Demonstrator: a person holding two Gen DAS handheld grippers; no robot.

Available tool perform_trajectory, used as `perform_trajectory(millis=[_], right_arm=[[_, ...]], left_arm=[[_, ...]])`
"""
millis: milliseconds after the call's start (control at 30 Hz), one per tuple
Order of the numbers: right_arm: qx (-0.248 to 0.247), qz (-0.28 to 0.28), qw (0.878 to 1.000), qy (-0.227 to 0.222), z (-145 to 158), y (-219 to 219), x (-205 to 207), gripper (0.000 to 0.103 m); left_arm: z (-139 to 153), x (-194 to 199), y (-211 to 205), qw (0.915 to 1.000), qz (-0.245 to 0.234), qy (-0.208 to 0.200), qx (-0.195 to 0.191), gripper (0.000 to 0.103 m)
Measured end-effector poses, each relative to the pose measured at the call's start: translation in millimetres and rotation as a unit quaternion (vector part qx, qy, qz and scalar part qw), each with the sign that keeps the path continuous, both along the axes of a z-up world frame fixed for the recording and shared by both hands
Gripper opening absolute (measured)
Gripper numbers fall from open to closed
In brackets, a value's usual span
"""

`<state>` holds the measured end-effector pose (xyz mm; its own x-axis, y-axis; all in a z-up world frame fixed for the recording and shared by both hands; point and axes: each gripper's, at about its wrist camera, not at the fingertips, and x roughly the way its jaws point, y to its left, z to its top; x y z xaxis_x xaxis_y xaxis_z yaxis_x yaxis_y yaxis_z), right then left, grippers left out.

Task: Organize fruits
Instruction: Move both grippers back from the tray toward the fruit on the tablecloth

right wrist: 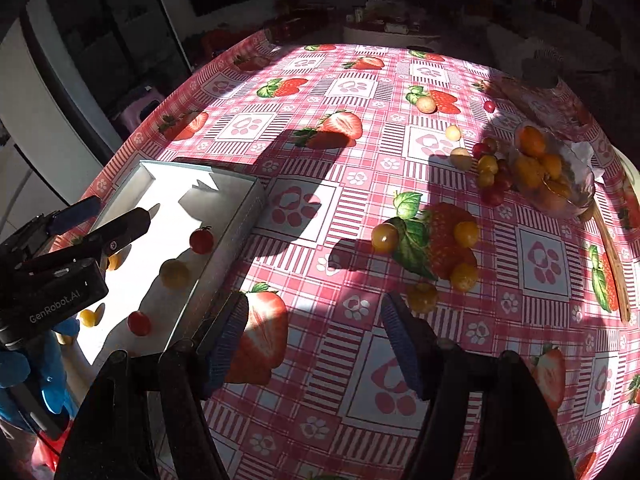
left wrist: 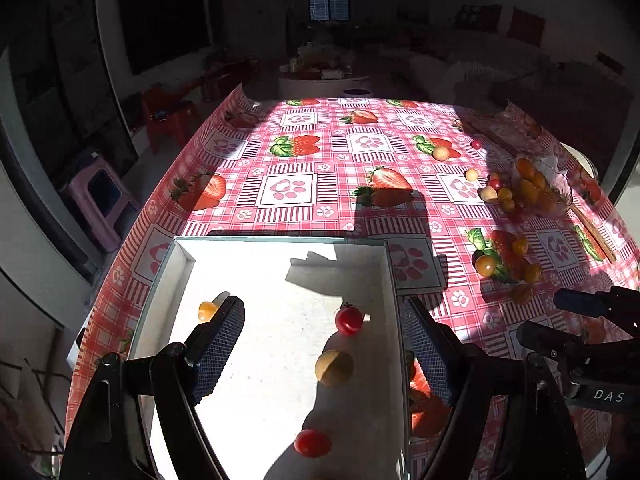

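Note:
A white shallow box lies on the table's near left. In it are two red cherry tomatoes, a tan round fruit and a small orange fruit. My left gripper is open and empty above the box. My right gripper is open and empty above the tablecloth, right of the box. Several yellow fruits lie just ahead of it. More small fruits lie beside a clear plastic bag of orange fruits.
The table carries a pink checked cloth with strawberry prints. Wooden chopsticks lie at the right edge. A plate rim shows far right. Stools stand on the floor to the left.

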<state>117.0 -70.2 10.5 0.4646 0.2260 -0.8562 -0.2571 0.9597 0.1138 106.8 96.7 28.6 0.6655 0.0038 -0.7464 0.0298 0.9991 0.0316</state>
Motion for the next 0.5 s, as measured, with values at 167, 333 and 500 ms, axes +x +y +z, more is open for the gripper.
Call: perform_trajectory(millis=[167,333,500], right_arm=[[0.000,-0.055,0.998,0.013,-10.9,-58.4,-5.0,0.073],[-0.003,-0.086,0.996,0.016,-20.5,-95.8,-6.8,0.073],[-0.010,-0.092,0.996,0.014,-31.5,-110.3,-6.9,0.073]], left_arm=[[-4.9,1.1,-50.6,0.9990,-0.042,0.005,0.010,0.082],[-22.8,8.7,-88.4,0.9975,-0.063,0.023,0.023,0.082],[-41.8,17.9,-105.4,0.9965,-0.063,0.035,0.041,0.082]])
